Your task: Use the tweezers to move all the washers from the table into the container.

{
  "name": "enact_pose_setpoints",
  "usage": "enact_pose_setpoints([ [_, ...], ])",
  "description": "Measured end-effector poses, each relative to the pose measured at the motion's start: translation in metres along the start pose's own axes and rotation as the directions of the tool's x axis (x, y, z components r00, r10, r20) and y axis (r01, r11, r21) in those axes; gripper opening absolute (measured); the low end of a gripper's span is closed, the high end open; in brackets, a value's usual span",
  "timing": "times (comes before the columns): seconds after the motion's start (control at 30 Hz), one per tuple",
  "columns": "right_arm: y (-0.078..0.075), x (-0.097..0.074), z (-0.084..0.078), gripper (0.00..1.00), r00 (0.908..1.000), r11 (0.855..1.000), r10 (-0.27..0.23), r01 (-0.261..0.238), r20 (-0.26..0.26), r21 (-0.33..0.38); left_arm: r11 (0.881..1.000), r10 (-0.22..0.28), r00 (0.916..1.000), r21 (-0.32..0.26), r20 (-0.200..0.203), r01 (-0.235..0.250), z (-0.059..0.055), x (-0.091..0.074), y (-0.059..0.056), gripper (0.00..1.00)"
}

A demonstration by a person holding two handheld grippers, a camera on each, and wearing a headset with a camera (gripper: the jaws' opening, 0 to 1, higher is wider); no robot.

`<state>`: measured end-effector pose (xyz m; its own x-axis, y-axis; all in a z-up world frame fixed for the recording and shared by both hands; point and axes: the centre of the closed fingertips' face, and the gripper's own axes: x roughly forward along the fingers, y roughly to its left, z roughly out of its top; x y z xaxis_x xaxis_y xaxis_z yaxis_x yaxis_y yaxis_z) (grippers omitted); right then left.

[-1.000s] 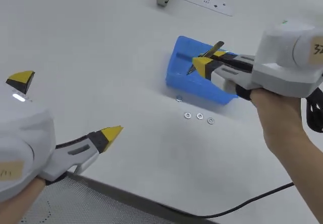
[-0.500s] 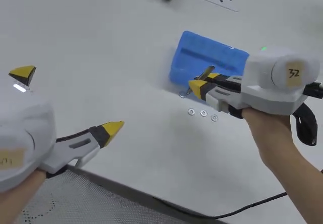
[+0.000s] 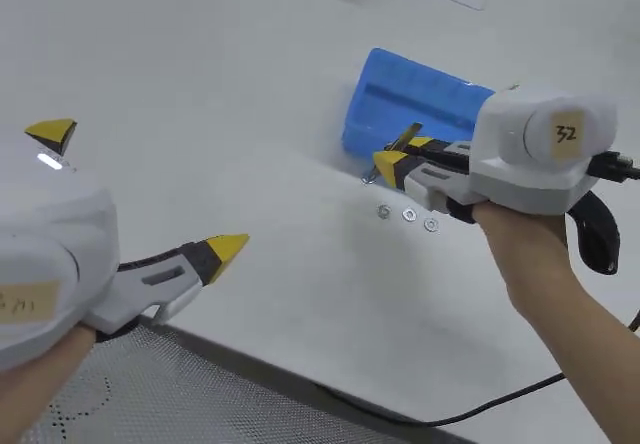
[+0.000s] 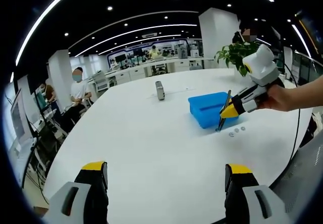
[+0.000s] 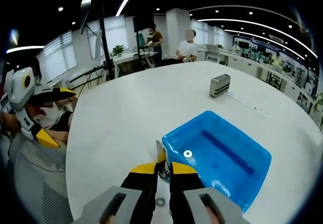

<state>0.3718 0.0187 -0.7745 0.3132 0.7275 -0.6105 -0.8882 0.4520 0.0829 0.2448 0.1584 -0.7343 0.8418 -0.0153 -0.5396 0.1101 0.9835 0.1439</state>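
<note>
Gripping the tweezers (image 3: 404, 140), the right tool (image 3: 390, 160) has its jaws pressed tight against them, yellow tips almost together. In the right gripper view the tweezers (image 5: 160, 156) stick up between those closed jaws of the right tool (image 5: 164, 169). The tweezer tip points down at the counter (image 3: 250, 84), just beside the near left corner of the blue container (image 3: 420, 99). Three washers (image 3: 408, 215) lie in a short row on the counter, near the container's front wall and just below the right tool. One more washer (image 5: 187, 154) lies inside the container (image 5: 237, 168), near its corner. Another washer (image 5: 160, 202) sits on the counter under the right tool's jaws.

The left tool (image 3: 140, 191) hovers over the counter's near edge, well apart from the washers, jaws spread wide and holding nothing. The left gripper view shows the left tool (image 4: 165, 171) open the same way, with the right tool (image 4: 232, 110) and tweezers (image 4: 221, 123) at the container (image 4: 204, 108) beyond. A black cable (image 3: 480, 404) runs along the counter's near right edge.
</note>
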Motion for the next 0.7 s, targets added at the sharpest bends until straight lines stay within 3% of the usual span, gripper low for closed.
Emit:
enact_pose_setpoints([
  [0.27,0.0005,0.0019,-0.0018,0.04,0.9999,0.999,-0.012,0.012,-0.007,-0.030,1.000,0.003,1.0000,0.003,-0.004,-0.003,0.0002,-0.0004,-0.0003,0.99],
  [0.7,-0.0008,-0.0051,0.0030,0.03,0.9998,0.999,-0.018,0.017,0.009,0.038,1.000,-0.001,1.0000,0.015,-0.007,0.001,0.0005,-0.0001,-0.0010,0.99],
])
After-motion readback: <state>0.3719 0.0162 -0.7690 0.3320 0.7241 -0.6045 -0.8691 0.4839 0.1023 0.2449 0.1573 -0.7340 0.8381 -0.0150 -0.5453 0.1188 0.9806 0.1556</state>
